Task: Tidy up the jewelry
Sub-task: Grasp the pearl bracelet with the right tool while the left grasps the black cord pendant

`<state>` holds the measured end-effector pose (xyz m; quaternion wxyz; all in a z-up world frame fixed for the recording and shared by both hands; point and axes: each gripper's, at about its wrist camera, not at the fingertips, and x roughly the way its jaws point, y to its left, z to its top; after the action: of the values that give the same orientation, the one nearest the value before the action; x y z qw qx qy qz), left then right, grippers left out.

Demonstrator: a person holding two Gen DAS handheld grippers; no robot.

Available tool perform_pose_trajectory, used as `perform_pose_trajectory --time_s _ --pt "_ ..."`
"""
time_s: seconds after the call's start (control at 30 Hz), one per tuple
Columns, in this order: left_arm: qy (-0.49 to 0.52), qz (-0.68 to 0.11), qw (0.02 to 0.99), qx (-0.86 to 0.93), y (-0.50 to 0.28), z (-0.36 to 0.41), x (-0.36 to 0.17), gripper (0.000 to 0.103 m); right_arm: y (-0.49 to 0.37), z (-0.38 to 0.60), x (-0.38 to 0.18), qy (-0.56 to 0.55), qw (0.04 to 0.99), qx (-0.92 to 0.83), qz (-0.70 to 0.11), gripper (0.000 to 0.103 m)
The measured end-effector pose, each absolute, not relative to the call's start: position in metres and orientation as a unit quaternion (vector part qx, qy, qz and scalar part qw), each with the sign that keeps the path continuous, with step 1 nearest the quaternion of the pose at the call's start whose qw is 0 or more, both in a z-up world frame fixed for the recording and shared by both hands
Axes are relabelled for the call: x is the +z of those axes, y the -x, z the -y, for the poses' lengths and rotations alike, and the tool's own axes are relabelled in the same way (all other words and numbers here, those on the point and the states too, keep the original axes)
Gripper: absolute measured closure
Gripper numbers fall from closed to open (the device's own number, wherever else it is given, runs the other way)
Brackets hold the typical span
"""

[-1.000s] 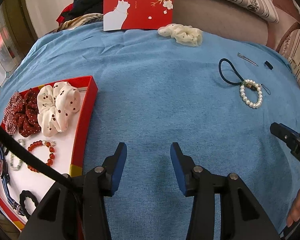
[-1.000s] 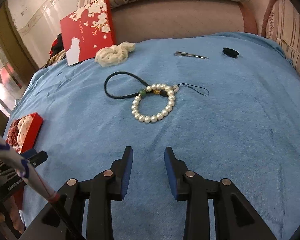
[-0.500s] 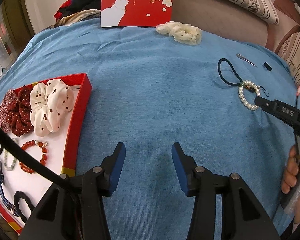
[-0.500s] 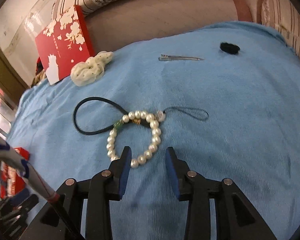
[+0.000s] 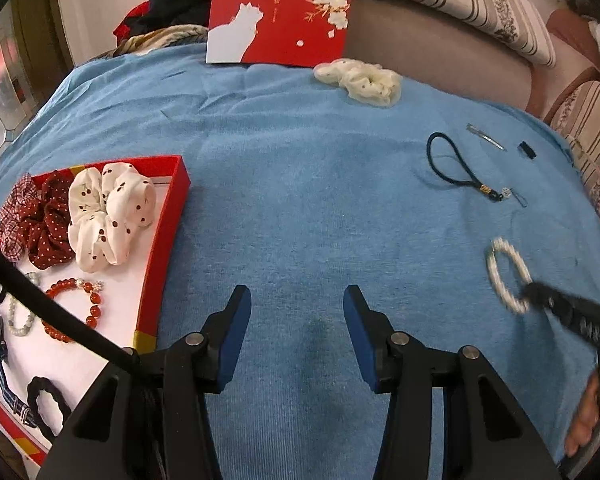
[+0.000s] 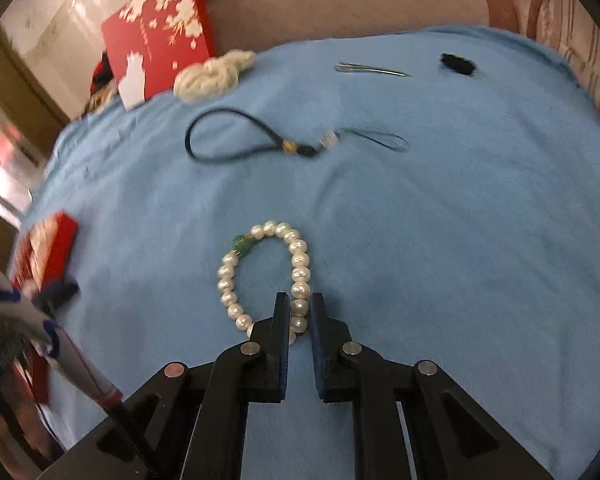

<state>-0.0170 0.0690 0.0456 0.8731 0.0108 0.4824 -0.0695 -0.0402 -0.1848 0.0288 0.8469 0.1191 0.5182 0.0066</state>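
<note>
My right gripper [image 6: 299, 303] is shut on the white pearl bracelet [image 6: 296, 258], which has a green bead and hangs from the fingertips above the blue cloth [image 6: 440, 220]. In the left wrist view the bracelet [image 5: 500, 276] shows blurred at the right, held by the right gripper [image 5: 534, 294]. My left gripper [image 5: 296, 304] is open and empty above the cloth, just right of the red tray [image 5: 168, 220]. The tray holds scrunchies [image 5: 108, 216], a red bead bracelet [image 5: 76, 308] and other pieces.
A black cord strap [image 6: 236, 136] with a small charm lies on the cloth beyond the bracelet. Farther back lie a metal hair clip [image 6: 372, 69], a small black item [image 6: 457, 63], a cream scrunchie [image 6: 214, 74] and an upright red card [image 6: 160, 36].
My right gripper moved onto the pearl bracelet, closed on it and pulled it away from the black cord strap toward me. The left gripper stayed open and barely moved.
</note>
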Motion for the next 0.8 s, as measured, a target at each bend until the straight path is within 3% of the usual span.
perform_pose_trajectory --time_s 0.13,0.27,0.4,0.8 --pt "-0.017 -0.484 0.871 -0.086 0.024 -0.064 0.048 0.056 0.063 0.192 0.034 -0.054 0.849 -0.029 -0.525 0.092" --pt "-0.013 -0.491 0.862 -0.124 0.027 -0.049 0.055 0.056 0.067 0.22 0.03 -0.091 0.851 -0.046 -0.516 0.092" --pt "-0.018 -0.495 0.855 -0.156 0.016 -0.02 0.067 0.056 0.069 0.235 0.024 -0.147 0.848 -0.032 -0.509 0.079" --pt "-0.099 -0.509 0.815 -0.258 -0.092 0.14 0.051 0.056 0.061 0.239 0.021 -0.165 0.845 -0.009 -0.509 0.077"
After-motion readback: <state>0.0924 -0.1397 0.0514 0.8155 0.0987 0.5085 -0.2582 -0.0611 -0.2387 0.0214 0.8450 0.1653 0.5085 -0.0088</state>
